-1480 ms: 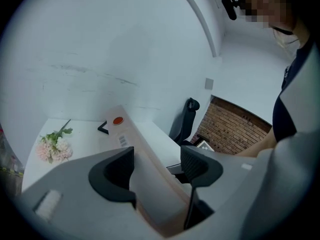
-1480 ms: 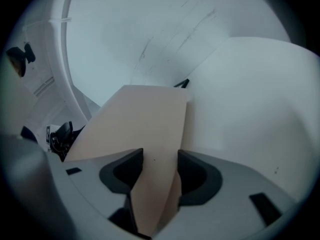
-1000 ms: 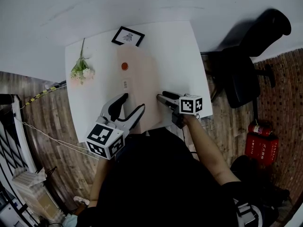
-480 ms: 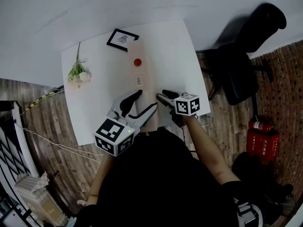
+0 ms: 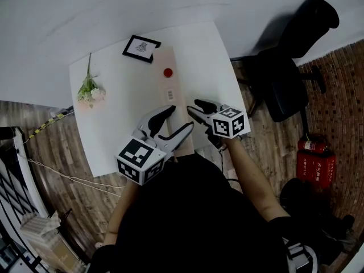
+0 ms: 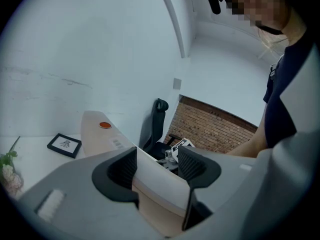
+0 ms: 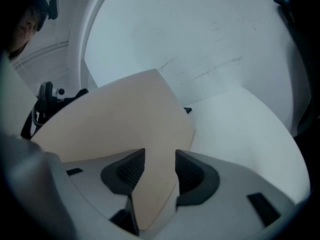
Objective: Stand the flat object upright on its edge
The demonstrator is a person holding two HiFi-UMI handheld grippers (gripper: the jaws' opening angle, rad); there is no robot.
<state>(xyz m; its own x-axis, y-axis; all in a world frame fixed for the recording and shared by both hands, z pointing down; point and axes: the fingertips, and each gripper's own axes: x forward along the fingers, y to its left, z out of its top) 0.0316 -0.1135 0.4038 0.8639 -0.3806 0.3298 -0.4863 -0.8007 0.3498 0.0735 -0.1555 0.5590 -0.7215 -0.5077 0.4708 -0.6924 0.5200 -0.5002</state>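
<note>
Pale wood fills the middle of the head view, where the board [image 5: 172, 90] stands tipped up on one long edge on the white table [image 5: 114, 129]. It runs from just beside the framed picture [image 5: 141, 48] at upper centre down toward the table's near edge. The face bearing a red round mark and a small label is turned to the left of the frame, so the board leans steeply rather than lying flat.

You have both grippers on its near end. Your left gripper [image 5: 179, 118], at lower centre, has wide-set jaws clamped across the board. In the left gripper view the board [image 6: 107, 136] fills the gap between the dark pads of the gripper [image 6: 156, 166] and meets each one. Your right gripper [image 5: 193, 107], just right of the board, is clenched on it too. In the right gripper view the tan face [image 7: 115, 119] rises from between the pads of that gripper [image 7: 160, 171] toward the upper left.

A flower sprig [image 5: 88, 90] lies near the table's left edge, well apart from the board. A black office chair [image 5: 284, 78] stands at upper right, with a red fire extinguisher [image 5: 311, 162] on the floor below it.
</note>
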